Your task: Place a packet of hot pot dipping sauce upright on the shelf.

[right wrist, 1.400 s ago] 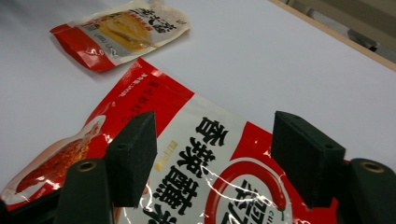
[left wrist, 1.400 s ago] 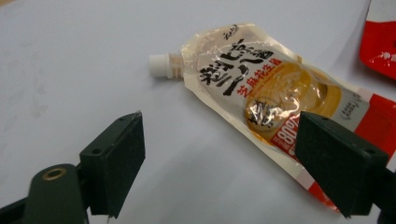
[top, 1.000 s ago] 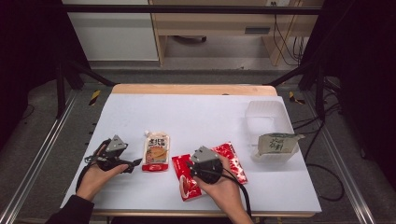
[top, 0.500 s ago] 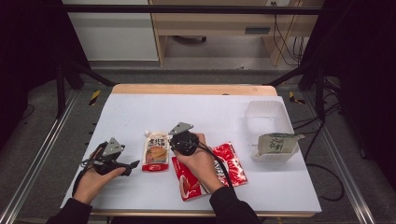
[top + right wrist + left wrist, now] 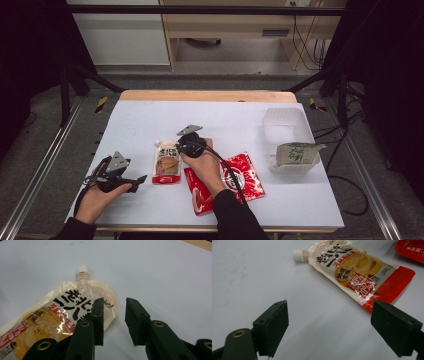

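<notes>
A cream and red spouted pouch [image 5: 166,162] lies flat on the white table [image 5: 225,120], cap pointing away from the person. My right gripper [image 5: 186,141] hovers at its right upper edge. In the right gripper view the jaws [image 5: 113,320] stand narrowly apart beside the pouch [image 5: 50,320]; they have just been closing, and only bare table shows in the gap. My left gripper [image 5: 131,176] rests low at the table's front left, pointing right toward the pouch [image 5: 354,272]. Its jaws [image 5: 329,322] stand wide open with nothing between them.
Two red packets [image 5: 245,175] [image 5: 197,192] lie under the right forearm, right of the pouch. A clear plastic box [image 5: 285,125] stands at the right. In front of it a green and white packet [image 5: 295,152] sits in a shallow tray.
The right hand has moved left and away from the person, from above the red packets to the pouch's right edge. The left hand has hardly moved.
</notes>
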{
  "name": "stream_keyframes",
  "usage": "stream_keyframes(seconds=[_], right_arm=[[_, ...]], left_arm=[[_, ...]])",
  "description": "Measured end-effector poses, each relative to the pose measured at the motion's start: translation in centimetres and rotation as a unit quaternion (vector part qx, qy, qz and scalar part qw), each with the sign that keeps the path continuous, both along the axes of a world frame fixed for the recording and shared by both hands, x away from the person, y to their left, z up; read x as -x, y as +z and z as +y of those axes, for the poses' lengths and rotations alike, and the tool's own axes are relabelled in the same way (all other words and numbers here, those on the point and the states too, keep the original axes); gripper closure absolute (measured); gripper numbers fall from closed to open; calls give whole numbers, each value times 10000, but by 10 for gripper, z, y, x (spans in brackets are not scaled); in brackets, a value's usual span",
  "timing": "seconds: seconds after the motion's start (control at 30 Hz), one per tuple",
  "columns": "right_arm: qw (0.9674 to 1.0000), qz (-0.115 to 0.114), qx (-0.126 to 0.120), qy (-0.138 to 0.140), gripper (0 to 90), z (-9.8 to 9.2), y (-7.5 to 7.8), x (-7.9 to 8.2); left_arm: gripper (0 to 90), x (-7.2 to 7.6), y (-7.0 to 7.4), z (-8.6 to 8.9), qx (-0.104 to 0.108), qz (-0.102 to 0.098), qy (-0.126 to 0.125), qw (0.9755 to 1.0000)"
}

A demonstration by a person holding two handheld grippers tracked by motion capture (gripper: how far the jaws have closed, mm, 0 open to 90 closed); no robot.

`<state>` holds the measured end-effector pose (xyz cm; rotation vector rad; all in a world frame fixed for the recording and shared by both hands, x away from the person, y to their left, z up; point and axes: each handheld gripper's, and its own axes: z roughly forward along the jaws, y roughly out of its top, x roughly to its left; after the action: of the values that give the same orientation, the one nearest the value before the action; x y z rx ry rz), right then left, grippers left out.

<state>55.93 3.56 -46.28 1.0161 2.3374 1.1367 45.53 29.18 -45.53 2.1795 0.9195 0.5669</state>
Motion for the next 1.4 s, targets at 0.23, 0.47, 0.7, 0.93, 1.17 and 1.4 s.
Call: stream_keyframes(seconds=[0.23, 0.47, 0.7, 0.93, 1.17, 1.4], right_arm=[[9999, -20, 99, 4, 679, 8, -3, -6], [9995, -71, 305, -27, 644, 14, -9, -9], [9995, 44, 295, -55, 595, 17, -12, -12], [9991, 73, 425, 48, 595, 19, -13, -11], [9990, 151, 416, 103, 610, 21, -14, -12], [9982, 326, 454, 212, 681, 21, -14, -12]], left_arm=[[148, -1, 0, 0, -9, 0, 0, 10000], [150, -1, 0, 0, -40, 4, -11, 10000], [151, -1, 0, -1, -54, 4, -33, 10000], [152, -1, 0, 0, -52, 3, -35, 10000], [152, -1, 0, -1, -57, 22, -55, 10000], [153, -1, -1, -1, -37, 33, -61, 10000]])
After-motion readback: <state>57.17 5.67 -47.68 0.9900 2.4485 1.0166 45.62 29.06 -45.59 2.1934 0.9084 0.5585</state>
